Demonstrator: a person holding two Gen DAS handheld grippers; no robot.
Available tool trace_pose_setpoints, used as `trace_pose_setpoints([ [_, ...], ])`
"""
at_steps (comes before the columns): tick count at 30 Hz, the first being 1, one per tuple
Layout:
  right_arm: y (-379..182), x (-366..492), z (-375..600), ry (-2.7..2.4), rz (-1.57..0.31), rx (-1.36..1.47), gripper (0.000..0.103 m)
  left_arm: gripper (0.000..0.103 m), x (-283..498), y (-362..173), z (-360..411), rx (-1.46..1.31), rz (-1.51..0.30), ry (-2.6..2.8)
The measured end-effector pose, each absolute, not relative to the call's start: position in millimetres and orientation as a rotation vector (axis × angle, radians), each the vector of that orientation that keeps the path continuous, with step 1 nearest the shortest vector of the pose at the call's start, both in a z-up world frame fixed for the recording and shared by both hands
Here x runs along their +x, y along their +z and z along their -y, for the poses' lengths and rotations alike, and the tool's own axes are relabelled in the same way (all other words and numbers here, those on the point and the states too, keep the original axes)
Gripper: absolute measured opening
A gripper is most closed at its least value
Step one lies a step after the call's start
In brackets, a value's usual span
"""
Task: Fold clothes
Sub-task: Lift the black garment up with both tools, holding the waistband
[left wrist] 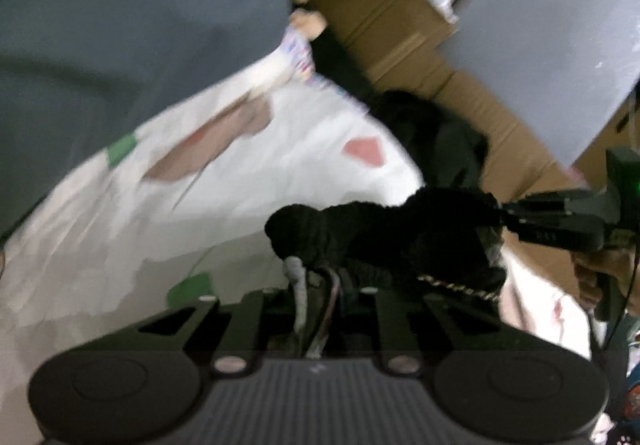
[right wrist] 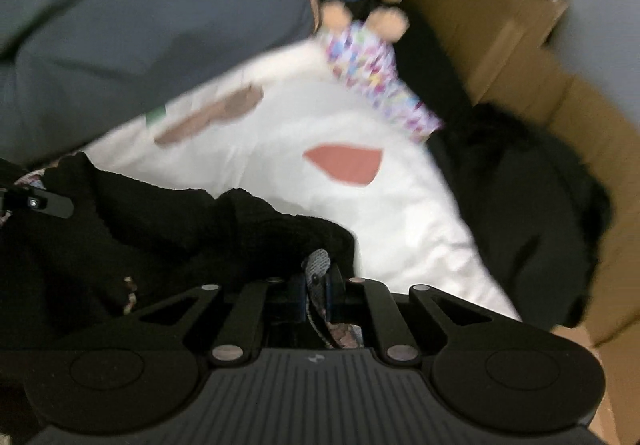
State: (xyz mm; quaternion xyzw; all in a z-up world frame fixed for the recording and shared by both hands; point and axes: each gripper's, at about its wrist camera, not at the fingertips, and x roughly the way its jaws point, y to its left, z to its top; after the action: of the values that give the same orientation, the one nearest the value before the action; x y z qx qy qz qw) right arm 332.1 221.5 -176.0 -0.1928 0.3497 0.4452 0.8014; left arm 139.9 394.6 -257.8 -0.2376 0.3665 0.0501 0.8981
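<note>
Both tools pinch a black knit garment [left wrist: 384, 241] stretched between them above a white bedsheet [left wrist: 280, 165]. Left tool [left wrist: 316, 285] grips one edge, right tool [right wrist: 316, 285] the other. Frames blurred.

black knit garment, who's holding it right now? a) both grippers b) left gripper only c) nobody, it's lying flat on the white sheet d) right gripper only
a: the left gripper and the right gripper are each clamped on an edge of the black knit garment, which hangs between them above the white sheet.
</note>
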Motion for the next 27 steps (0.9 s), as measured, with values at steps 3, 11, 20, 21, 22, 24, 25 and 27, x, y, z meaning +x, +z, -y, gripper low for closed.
trace_pose_setpoints([
  [3,-139,319,-193,0.923,-0.705,-0.388,0.009,0.016,137,-229,-378,-0.445,-0.705,0.066],
  [11,-28,264,-98,0.827,-0.568,-0.335,0.009,0.015,133,-131,-310,-0.304,-0.586,-0.065],
  [20,83,189,7,0.777,-0.389,-0.289,0.009,0.015,121,-13,-241,-0.214,-0.475,-0.111],
  [21,92,182,18,0.774,-0.374,-0.283,0.009,0.015,116,-1,-233,-0.207,-0.467,-0.118],
  [22,102,175,29,0.771,-0.359,-0.277,0.009,0.015,112,12,-225,-0.202,-0.459,-0.124],
  [24,119,161,50,0.763,-0.332,-0.276,0.009,0.015,101,34,-209,-0.202,-0.445,-0.133],
  [25,128,152,60,0.76,-0.318,-0.282,0.009,0.015,93,49,-198,-0.192,-0.435,-0.139],
  [27,144,135,81,0.751,-0.291,-0.293,0.009,0.015,84,60,-191,-0.184,-0.423,-0.145],
])
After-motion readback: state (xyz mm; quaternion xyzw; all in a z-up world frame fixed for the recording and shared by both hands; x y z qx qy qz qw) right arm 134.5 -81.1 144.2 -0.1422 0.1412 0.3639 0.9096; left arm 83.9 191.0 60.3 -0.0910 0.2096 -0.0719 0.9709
